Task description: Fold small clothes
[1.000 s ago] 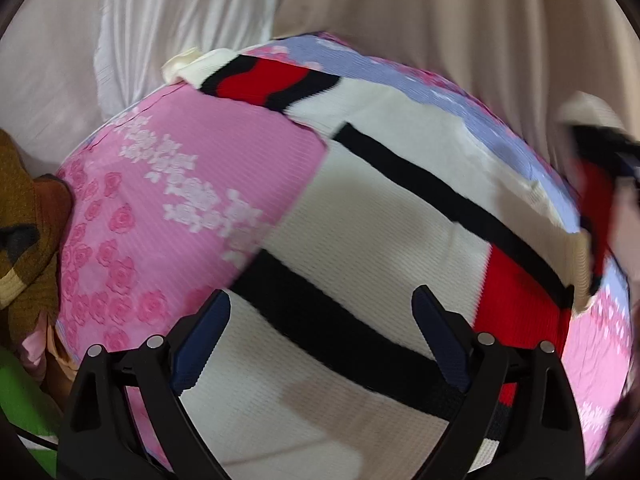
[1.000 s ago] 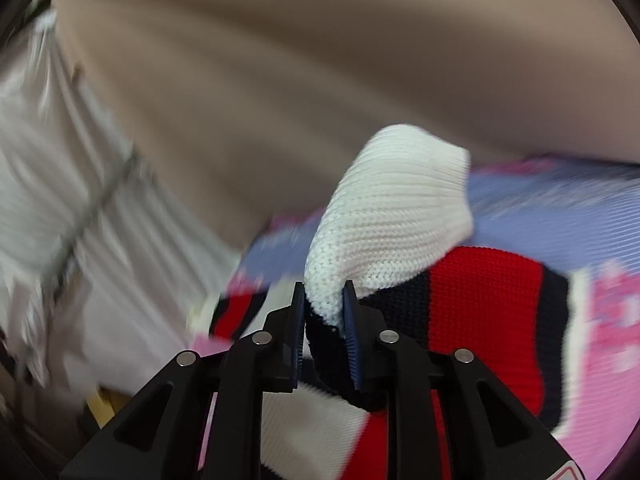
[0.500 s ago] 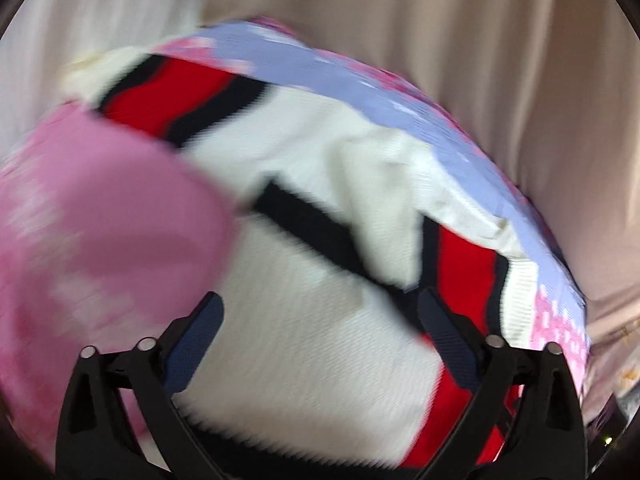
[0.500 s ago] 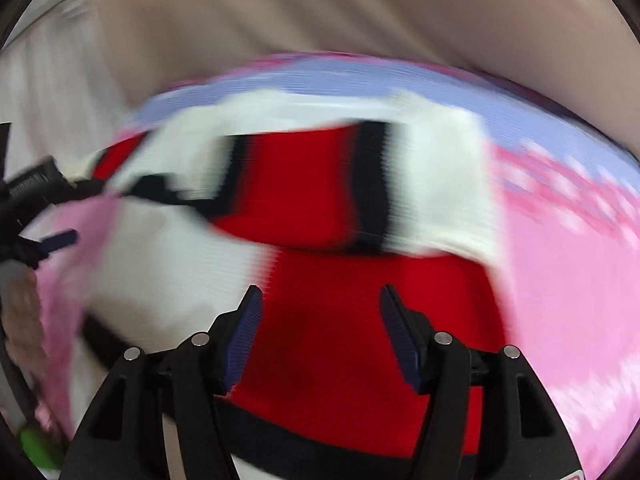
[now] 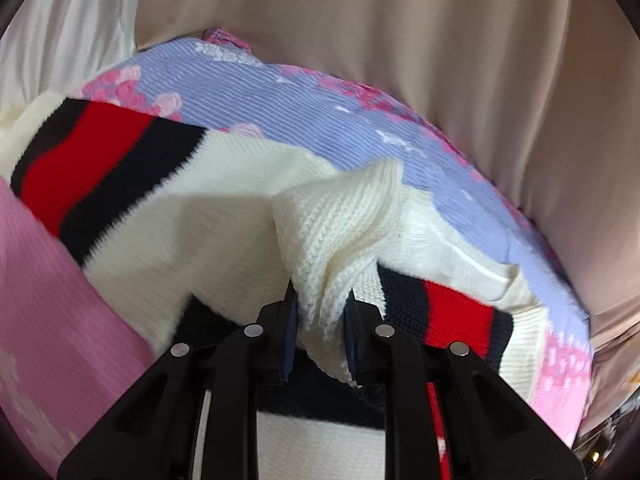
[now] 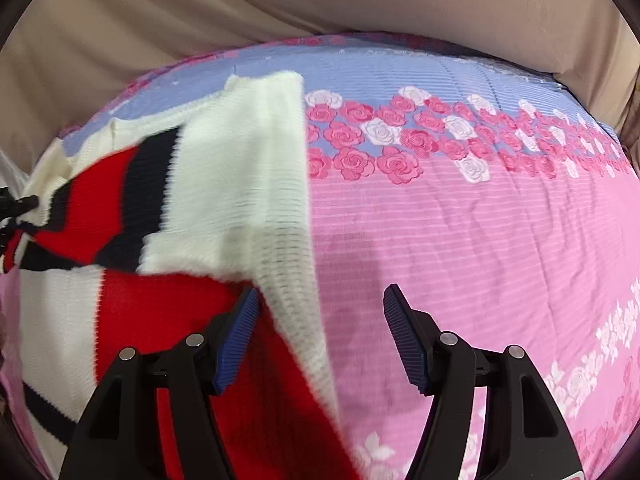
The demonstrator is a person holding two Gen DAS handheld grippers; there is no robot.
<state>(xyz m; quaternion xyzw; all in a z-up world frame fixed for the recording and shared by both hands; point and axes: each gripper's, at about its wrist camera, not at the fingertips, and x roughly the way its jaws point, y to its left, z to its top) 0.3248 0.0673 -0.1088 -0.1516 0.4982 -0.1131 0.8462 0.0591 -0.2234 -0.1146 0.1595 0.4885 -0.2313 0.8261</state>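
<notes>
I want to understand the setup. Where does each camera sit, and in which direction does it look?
Left wrist: sits on the left gripper, looks down along its fingers at white knit of the sweater bunched between the closing jaws.
Right wrist: sits on the right gripper, looks down at the sweater's edge and the bedspread; jaws are opening, pressing nothing.
Shared: both see the sweater, bedspread and beige curtain. No hand shows.

The sweater (image 6: 168, 200) is motion-blurred and cut off at the right wrist view's left and bottom edges.
</notes>
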